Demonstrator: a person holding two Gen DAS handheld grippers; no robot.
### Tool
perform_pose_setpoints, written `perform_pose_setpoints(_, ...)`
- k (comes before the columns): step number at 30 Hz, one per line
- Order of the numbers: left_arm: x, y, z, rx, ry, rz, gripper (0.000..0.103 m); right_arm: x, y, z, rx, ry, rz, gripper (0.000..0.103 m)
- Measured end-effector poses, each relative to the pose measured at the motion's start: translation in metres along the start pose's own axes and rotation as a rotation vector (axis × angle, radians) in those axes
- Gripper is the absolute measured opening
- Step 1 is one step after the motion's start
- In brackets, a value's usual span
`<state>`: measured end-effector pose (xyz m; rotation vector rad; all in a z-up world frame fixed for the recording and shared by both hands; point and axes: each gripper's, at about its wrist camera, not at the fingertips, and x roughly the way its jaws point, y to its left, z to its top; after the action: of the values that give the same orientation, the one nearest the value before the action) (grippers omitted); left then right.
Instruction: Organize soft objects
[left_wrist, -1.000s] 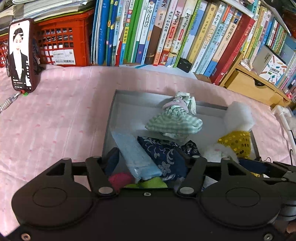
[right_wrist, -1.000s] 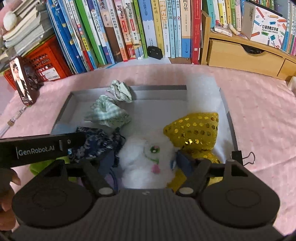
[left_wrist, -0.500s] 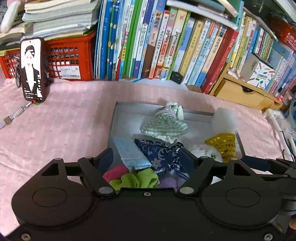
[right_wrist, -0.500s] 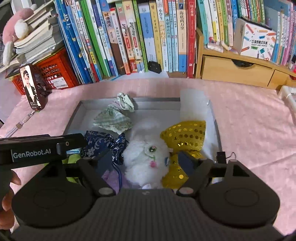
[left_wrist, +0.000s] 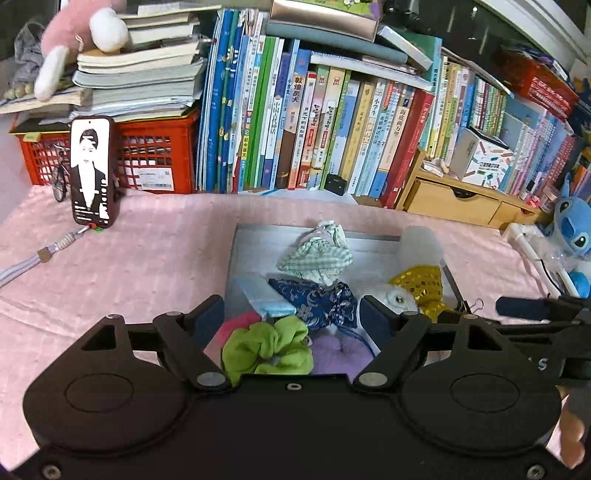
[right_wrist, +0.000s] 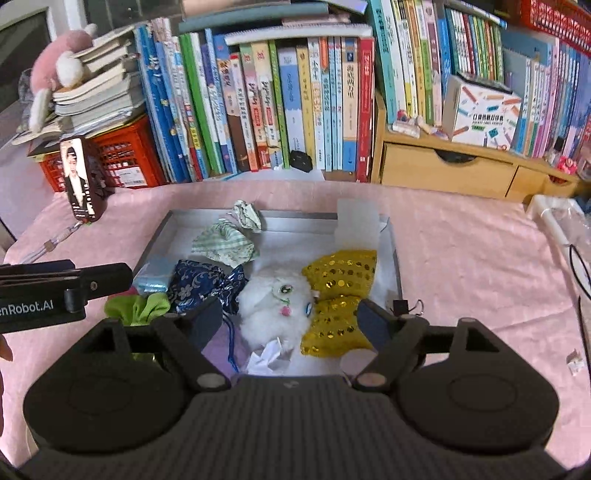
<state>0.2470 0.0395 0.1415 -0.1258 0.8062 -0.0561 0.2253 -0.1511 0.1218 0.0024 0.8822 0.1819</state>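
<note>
Lying below opening, empty left hand-held gripper (left_wrist: 291, 314): green scrunchie (left_wrist: 267, 349) in tray (left_wrist: 258, 236).

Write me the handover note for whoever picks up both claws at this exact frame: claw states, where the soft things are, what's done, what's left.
Left claw: jaws opening, nothing between the pads.
Right claw: open, empty, above the tray.
Shallow grey tray on the pink cloth holds everything: white fluffy plush, yellow sequin bow, navy floral cloth, green checked fabric, light-blue pack, lime-green scrunchie, lilac soft piece.
Done: all soft items visible sit in the tray.
Left: nothing loose on the cloth that I can see; perhaps tidy the pile.
</note>
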Motion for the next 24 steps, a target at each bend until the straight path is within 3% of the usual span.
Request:
perform_pose_setpoints(9,-0.03,-0.001,-0.038,0.065,-0.065,-0.001,0.081,-0.033,0.0,-0.031,-0.043,-0.096,0.043,0.089)
perform_pose_setpoints(24,-0.082,-0.008,-0.098,0.141,-0.212,-0.07,0.087,-0.082,0.0,-0.09,-0.076,-0.259,0.093,0.091)
